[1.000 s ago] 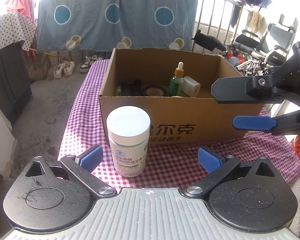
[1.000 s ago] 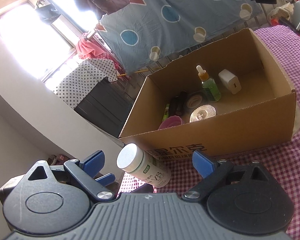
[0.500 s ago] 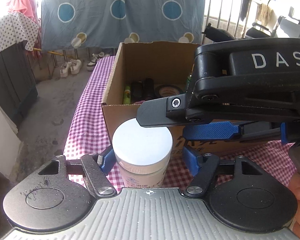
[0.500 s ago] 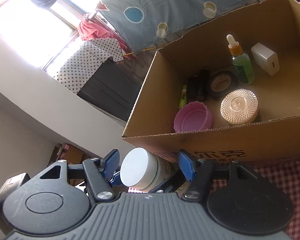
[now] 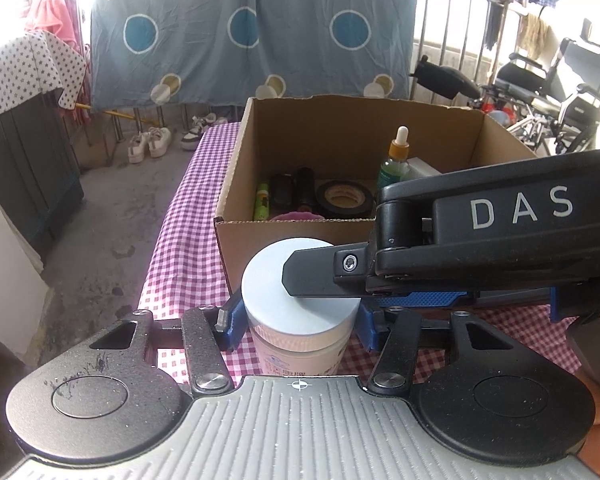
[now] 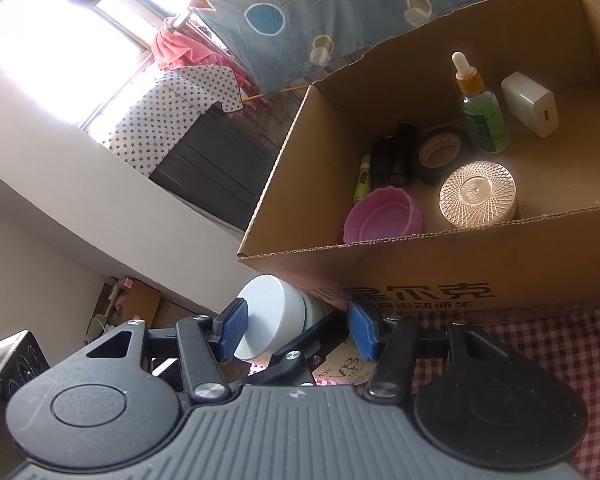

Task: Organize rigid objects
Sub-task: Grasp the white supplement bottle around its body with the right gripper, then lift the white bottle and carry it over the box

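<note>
A white pill bottle (image 5: pixel 300 312) with a flat white cap stands on the checked cloth just in front of the cardboard box (image 5: pixel 300 240). My left gripper (image 5: pixel 298 326) is shut on the bottle's cap. My right gripper (image 6: pixel 296 330) reaches over from the right and is shut on the same bottle (image 6: pixel 272 320); its black body (image 5: pixel 500 240) crosses the left wrist view over the cap. The box (image 6: pixel 420 276) holds a green dropper bottle (image 6: pixel 482 114), a white charger (image 6: pixel 530 104), a tape roll (image 6: pixel 440 150), a pink lid (image 6: pixel 382 216), a patterned round lid (image 6: pixel 478 194) and dark tubes.
The table has a purple checked cloth (image 5: pixel 184 232); its left edge drops to a concrete floor. A blue patterned sheet (image 5: pixel 252 36) hangs behind. A wheelchair (image 5: pixel 560 80) and railing stand at the back right. A dark cabinet (image 5: pixel 24 160) stands at left.
Both grippers moved in from apart and closed on the white bottle. The right gripper swung across the left view and now covers part of the cap.
</note>
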Demonstrator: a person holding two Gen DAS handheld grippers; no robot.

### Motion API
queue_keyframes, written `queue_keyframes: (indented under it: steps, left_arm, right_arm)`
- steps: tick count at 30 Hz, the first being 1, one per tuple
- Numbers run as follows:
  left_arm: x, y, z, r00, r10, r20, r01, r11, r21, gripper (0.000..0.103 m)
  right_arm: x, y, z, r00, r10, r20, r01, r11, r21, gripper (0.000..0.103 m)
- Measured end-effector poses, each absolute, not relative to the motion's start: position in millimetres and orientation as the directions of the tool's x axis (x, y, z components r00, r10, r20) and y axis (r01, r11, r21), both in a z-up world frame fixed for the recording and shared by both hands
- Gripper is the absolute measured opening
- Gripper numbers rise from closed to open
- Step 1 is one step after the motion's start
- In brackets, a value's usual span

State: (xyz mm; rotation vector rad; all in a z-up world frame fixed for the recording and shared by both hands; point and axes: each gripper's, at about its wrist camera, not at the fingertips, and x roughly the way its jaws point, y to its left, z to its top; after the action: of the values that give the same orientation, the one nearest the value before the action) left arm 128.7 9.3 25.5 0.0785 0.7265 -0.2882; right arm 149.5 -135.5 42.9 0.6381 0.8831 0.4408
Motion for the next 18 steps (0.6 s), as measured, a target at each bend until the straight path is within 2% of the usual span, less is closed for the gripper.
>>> queue_keyframes:
  steps: [10, 18]
  left_arm:
    - [120, 11, 27, 0.719, -0.281, -0.636, 0.311, 0.948, -0.069, 0.054]
    - [128, 17, 17, 0.693, -0.303, -0.654, 0.31, 0.944, -0.109, 0.056]
  right_arm:
    - [138, -145, 49, 0.584, 0.586, -0.561, -0.095, 0.736, 0.67, 0.058]
    - [145, -149, 44, 0.588, 0.578, -0.566, -0.074, 0.735, 0.674, 0.058]
